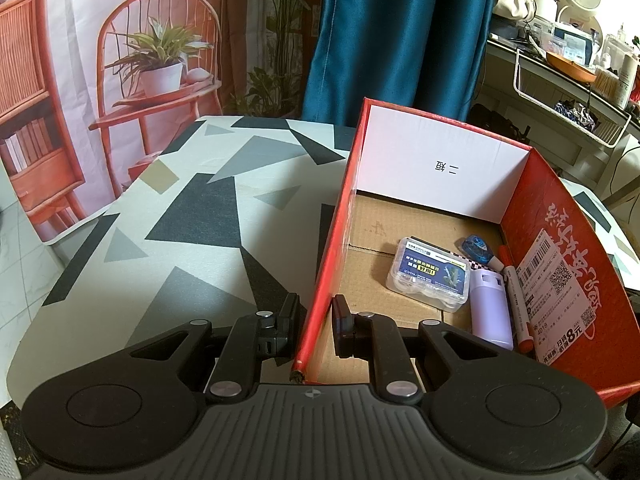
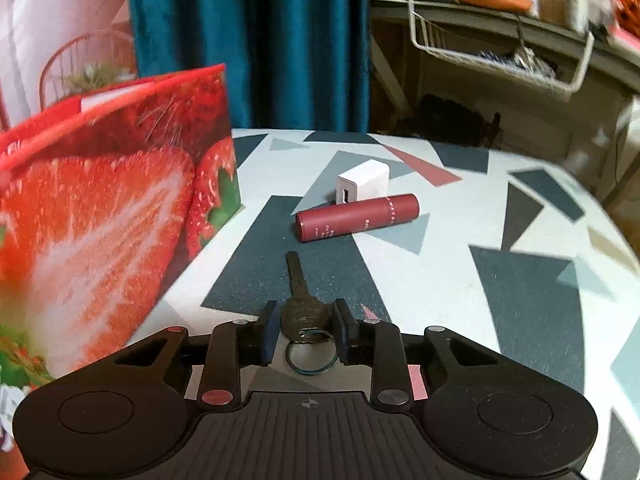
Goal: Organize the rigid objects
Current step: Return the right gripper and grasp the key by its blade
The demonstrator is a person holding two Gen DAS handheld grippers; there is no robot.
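Observation:
My left gripper is shut on the near left wall of the red cardboard box, one finger inside and one outside. Inside the box lie a clear plastic case, a lilac bottle, a blue correction tape and a red marker. My right gripper is shut on the head of a dark key with a ring, low over the table. Beyond it lie a dark red tube and a white charger. The box's strawberry-printed side stands to the left.
The table has a grey, black and white triangle-patterned cover. A blue curtain hangs behind. A cluttered shelf with a white wire basket stands at the far right. A printed backdrop of a red chair hangs at the left.

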